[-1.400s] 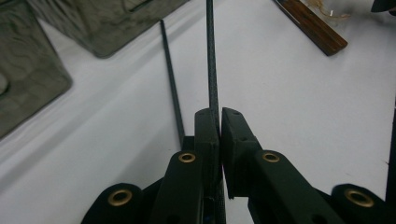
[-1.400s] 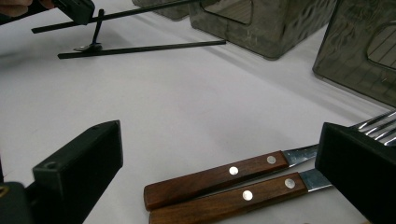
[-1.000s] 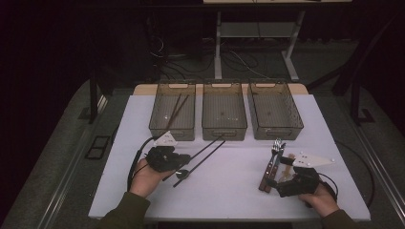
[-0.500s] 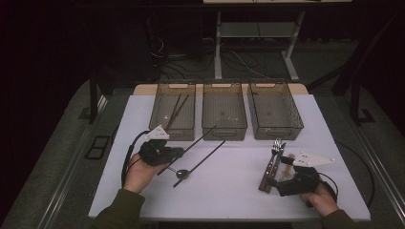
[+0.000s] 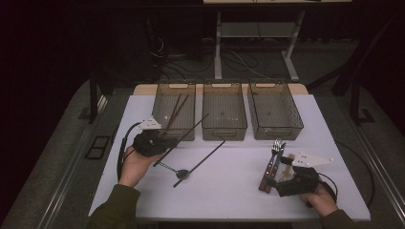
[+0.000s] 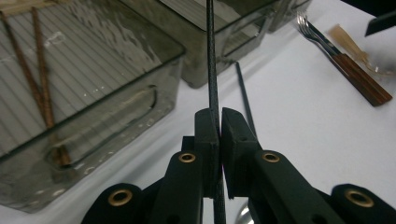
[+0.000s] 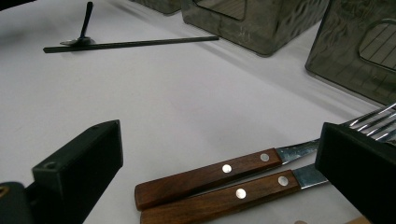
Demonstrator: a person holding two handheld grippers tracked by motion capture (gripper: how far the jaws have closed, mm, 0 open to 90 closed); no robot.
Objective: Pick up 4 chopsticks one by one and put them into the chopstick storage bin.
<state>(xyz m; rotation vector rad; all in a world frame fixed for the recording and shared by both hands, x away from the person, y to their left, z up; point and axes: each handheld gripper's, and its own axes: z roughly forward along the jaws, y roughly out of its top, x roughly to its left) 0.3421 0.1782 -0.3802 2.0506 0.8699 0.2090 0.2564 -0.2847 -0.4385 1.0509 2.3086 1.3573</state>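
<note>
Black chopstick [image 6: 211,65] clamped in left gripper [image 6: 219,130], crossing bin rim [image 5: 175,130].

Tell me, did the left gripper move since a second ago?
Yes. The left gripper, shut on a black chopstick, went up the picture toward the left bin.

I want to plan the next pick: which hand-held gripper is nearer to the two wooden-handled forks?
Right. The right hand-held gripper sits open beside the forks; the left hand-held gripper is across the table, shut on a black chopstick.

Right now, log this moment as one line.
left gripper: shut on black chopstick | right gripper: open beside forks | left bin: two brown chopsticks
</note>
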